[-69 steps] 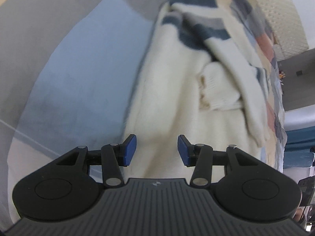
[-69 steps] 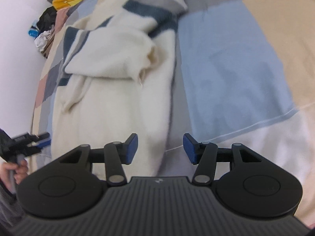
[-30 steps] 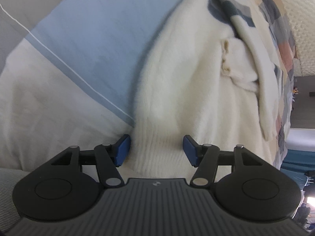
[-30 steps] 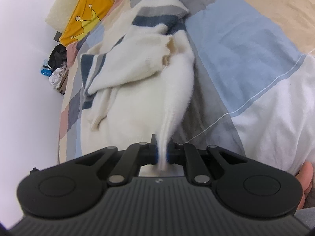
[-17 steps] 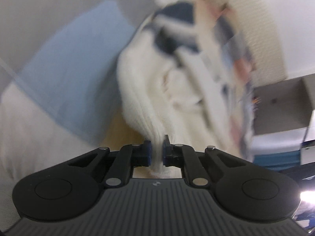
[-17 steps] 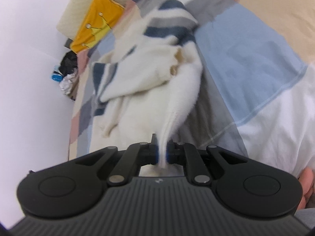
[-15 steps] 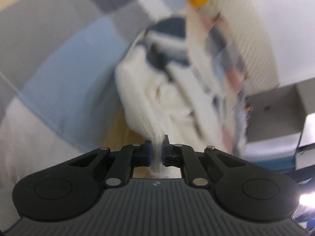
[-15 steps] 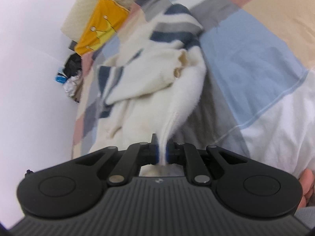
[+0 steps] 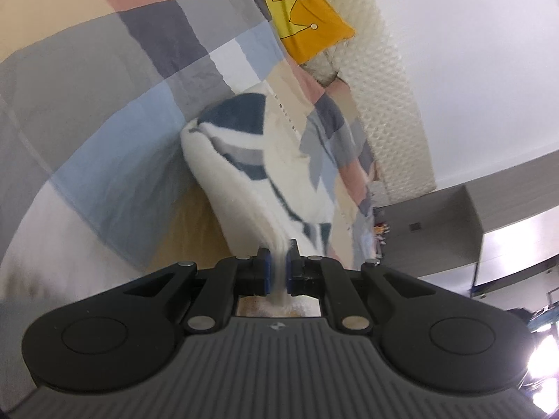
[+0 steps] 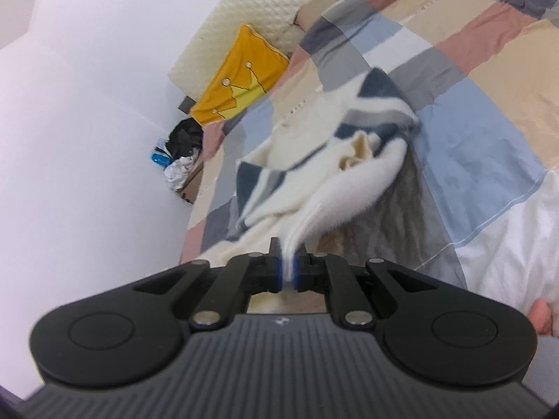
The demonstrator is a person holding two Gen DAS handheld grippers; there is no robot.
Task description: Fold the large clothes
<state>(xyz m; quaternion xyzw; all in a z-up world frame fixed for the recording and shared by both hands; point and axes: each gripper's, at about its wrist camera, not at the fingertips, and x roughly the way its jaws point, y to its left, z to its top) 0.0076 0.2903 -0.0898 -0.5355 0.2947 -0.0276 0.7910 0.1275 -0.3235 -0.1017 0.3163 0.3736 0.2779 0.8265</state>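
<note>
Cream fleece sweater (image 9: 241, 188) with navy and grey stripes, lying mid-bed on patchwork quilt (image 9: 104, 80); near hem raised off the quilt. Left gripper (image 9: 276, 274) clamped on a pinch of hem. Right gripper (image 10: 287, 269) likewise pinching the hem's other corner, fabric drawn taut toward it. Yellow crown cushion (image 10: 237, 80) at head edge of bed, against quilted cream headboard (image 9: 391, 80). Heap of dark and white clothing (image 10: 181, 155) beside the bed's far side, by the wall.

— What do we have in our left gripper (image 9: 276, 271)?
— We have the cream sweater (image 9: 244, 181) pinched by its hem, lifted off the patchwork quilt (image 9: 104, 80), with the yellow pillow (image 9: 300, 31) beyond.
</note>
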